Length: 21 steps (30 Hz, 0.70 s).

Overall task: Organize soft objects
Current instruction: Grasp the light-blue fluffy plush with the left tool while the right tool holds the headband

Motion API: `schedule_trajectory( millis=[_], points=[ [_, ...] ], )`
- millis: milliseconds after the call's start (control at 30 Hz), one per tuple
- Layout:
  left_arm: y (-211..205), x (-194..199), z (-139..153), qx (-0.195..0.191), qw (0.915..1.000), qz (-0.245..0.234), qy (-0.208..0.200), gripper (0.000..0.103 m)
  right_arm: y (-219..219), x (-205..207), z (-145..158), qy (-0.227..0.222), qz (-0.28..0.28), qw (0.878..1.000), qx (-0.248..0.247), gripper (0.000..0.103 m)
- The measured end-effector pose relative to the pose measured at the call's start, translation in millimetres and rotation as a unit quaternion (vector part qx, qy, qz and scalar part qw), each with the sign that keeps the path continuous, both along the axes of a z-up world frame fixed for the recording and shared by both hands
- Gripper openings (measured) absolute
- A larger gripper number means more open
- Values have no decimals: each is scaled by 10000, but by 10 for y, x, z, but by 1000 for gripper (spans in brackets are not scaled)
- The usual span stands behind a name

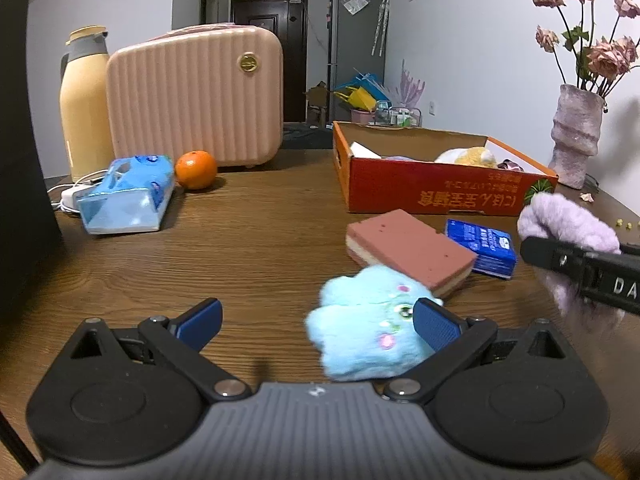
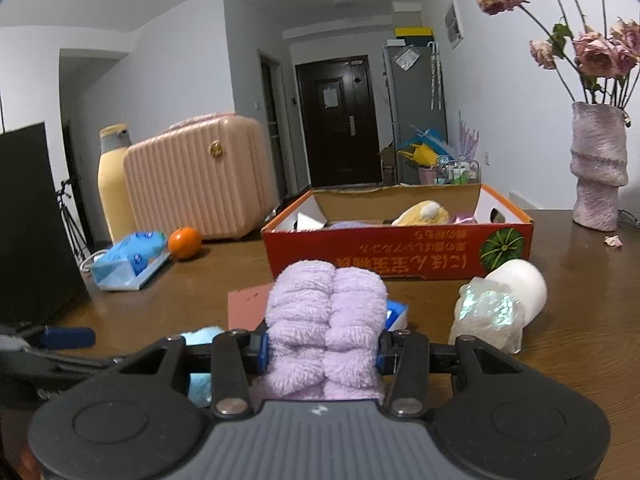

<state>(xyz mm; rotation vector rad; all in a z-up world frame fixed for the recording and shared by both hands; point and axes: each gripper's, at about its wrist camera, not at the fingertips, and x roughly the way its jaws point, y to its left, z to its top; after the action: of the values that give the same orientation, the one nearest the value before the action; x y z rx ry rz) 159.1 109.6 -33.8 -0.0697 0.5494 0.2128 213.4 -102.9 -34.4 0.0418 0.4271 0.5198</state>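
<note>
A light-blue plush toy point(image 1: 368, 328) lies on the wooden table point(image 1: 248, 248), leaning against the right blue pad of my left gripper point(image 1: 316, 314). That gripper stands wide open around it, and the pads do not press on it. My right gripper point(image 2: 322, 344) is shut on a fluffy lilac cloth point(image 2: 326, 320), held above the table in front of the red cardboard box point(image 2: 400, 248). The left wrist view shows the lilac cloth point(image 1: 560, 220) at the right edge. A yellow plush point(image 2: 424, 212) lies inside the box.
A pink sponge point(image 1: 412, 248) and a blue packet point(image 1: 480, 248) lie before the box point(image 1: 440, 196). A tissue pack point(image 1: 128, 196), an orange point(image 1: 196, 170), a pink case point(image 1: 196, 96) and a thermos point(image 1: 84, 104) stand left. A vase point(image 2: 598, 168) and a wrapped white roll point(image 2: 500, 304) are right.
</note>
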Motion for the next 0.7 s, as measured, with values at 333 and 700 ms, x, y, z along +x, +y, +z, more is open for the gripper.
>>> schedule_trajectory(
  millis=[333,700],
  points=[
    [-257,138,-48,12,9998,-163,128,103,-162,29,57,-108,-150,9998,123,43],
    [-359,324,-126,-45,9987,-311,398,103,-287,63,57,-108,-260,9995,173,43]
  ],
)
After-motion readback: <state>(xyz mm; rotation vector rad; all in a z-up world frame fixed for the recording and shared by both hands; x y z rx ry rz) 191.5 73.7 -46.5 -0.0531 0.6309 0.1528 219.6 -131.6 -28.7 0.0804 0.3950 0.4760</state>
